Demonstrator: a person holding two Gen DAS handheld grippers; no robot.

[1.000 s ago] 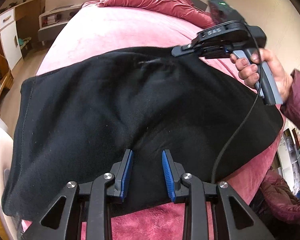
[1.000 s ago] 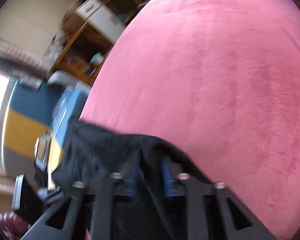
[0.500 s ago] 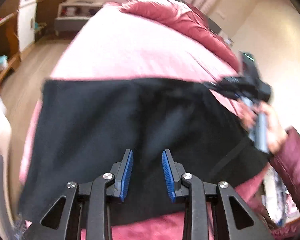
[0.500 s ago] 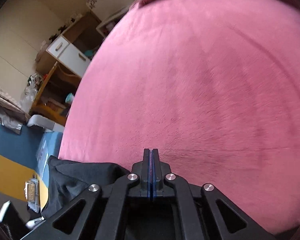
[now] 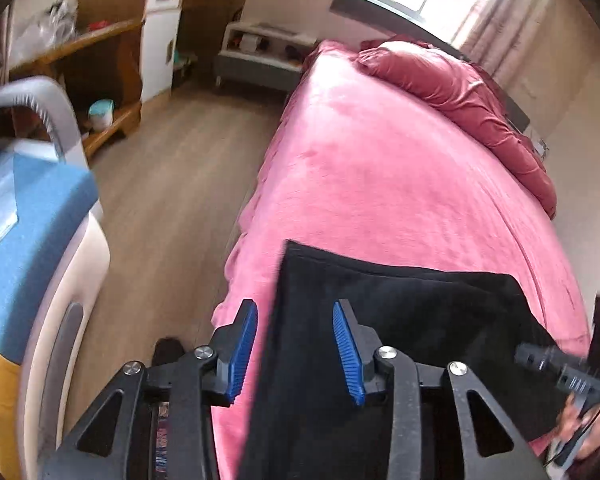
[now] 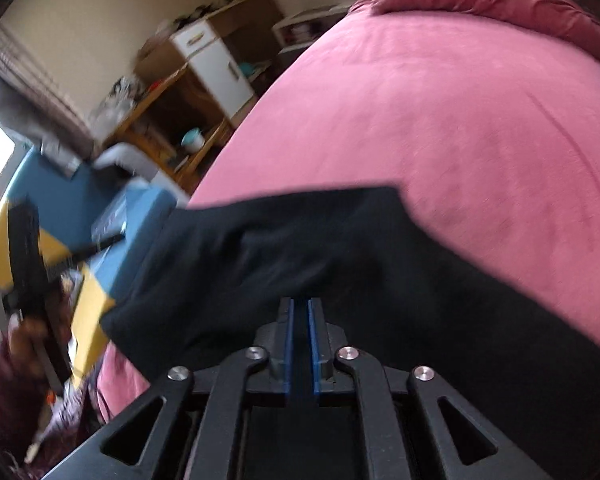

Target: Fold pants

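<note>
Black pants lie on the pink bed. Left gripper: jaws wide, straddling the pants' edge. Right gripper: jaws narrow, fabric just ahead; grip uncertain

— Are you reading any text or labels on your end?

— No, I'm not making out a single legible word, number or brand in either wrist view.

— Nothing on the blue case?

— I'm seeing a few small pale marks on its side, but they're blurring into smears and I'm not able to read them.

— And the handheld gripper at the edge?

— Nothing readable there either.
</note>
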